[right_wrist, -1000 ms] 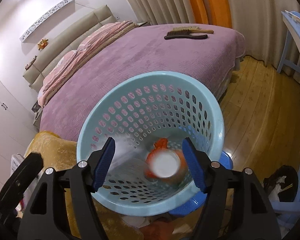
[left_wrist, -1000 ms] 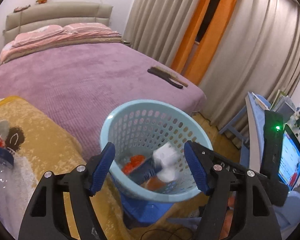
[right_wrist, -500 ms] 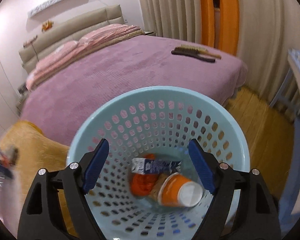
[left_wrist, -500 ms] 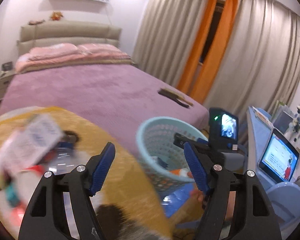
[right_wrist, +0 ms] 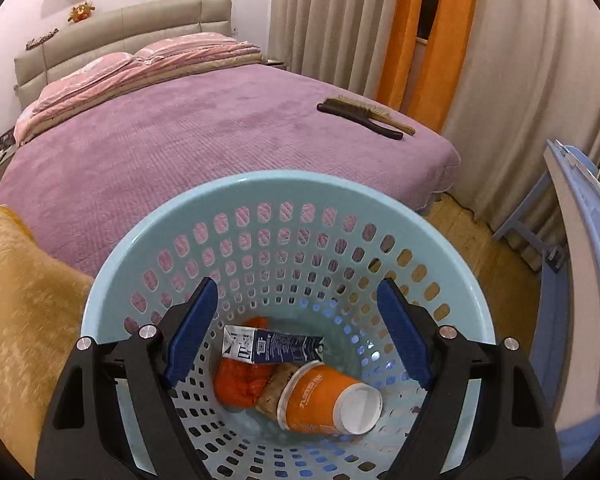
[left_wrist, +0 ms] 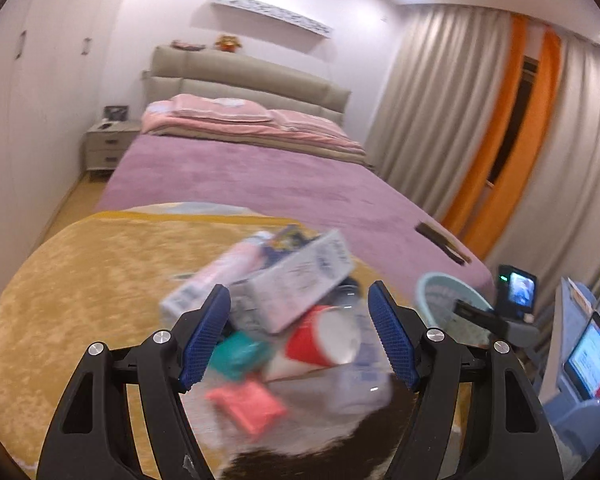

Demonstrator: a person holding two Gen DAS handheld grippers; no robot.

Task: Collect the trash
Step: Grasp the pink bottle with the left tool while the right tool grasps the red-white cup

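Two tongs, both spread and empty. Left tongs have swung from the basket to the table; the trash pile lies blurred between and ahead of them. Right tongs hang over the basket; carton and cup now settled below. Next pickup likely begins.

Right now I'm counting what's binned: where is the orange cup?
Right wrist view: the orange cup lies on its side at the bottom of the basket, right of the orange bag, below the carton.
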